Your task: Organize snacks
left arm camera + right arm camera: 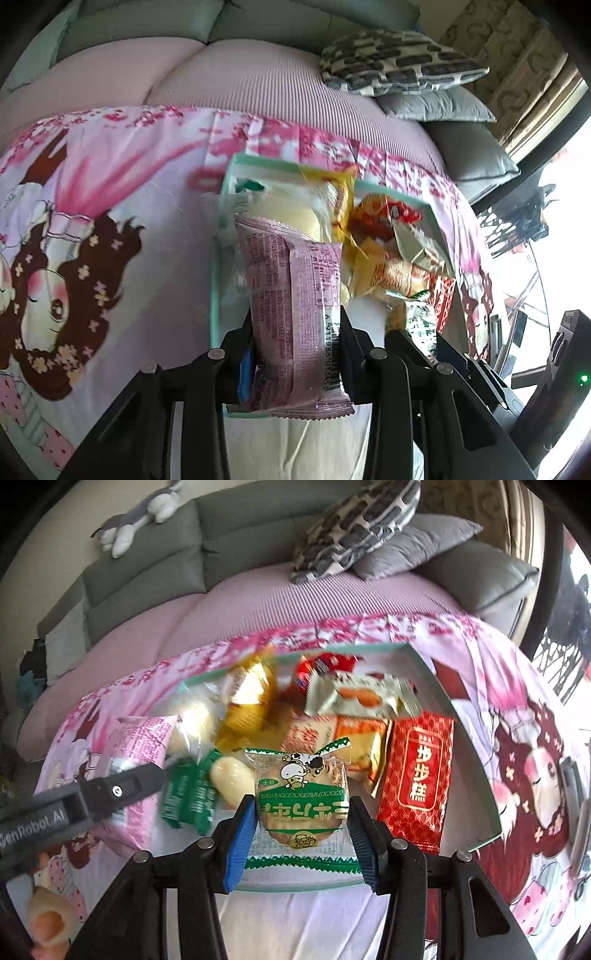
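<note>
Left wrist view: we've got left tongs [295, 332] clamped on pink packet [295, 306], right tongs [301, 830] pinching green cracker pack [301, 805], both over tray [476, 760]; lower before releasing into gaps.

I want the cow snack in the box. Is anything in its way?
Nothing visible blocks it. The right tool holds the cow snack right over the box; only other snacks lie below.
</note>
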A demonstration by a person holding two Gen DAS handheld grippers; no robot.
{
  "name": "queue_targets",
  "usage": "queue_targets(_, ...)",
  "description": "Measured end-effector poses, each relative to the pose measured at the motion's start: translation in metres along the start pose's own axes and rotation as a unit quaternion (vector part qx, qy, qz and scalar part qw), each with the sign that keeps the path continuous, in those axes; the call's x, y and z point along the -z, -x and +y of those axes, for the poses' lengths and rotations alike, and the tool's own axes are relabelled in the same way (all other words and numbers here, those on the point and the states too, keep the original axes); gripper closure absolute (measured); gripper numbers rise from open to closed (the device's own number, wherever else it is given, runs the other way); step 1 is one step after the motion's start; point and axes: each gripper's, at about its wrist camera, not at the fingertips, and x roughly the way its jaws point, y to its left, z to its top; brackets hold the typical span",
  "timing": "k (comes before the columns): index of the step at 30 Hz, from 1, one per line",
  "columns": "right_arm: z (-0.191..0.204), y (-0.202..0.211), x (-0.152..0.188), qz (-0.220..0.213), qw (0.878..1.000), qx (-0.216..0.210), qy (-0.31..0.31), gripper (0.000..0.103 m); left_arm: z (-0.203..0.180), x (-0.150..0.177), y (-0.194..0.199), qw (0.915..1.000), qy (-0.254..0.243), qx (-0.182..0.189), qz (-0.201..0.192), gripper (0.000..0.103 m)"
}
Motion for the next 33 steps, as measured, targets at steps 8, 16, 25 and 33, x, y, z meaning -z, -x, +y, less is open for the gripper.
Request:
queue_targets(8,0.001,0.004,0.008,-0.002,1.0,0.005,-0.001,0.044,0.005,0.012,0.016,0.9997,0.025,0.0,-0.01,0.033)
queue_targets(16,0.023,0.029,0.025,-0.019,1.0,0.007,0.024,0.027,0.034,0.04,0.052,0.9876,0.018,-0.139,-0.071,0.017)
queue_targets(25,0.044,0.031,0.041,-0.023,0.999,0.004,0.029,0.012,0.058,0.065,0.06,0.9761,0.014,-0.202,-0.079,0.01)
queue_targets(33,0.046,0.031,0.042,-0.031,0.999,0.001,0.028,0.0,0.064,0.068,0.052,0.9675,0.023,-0.242,-0.069,0.011)
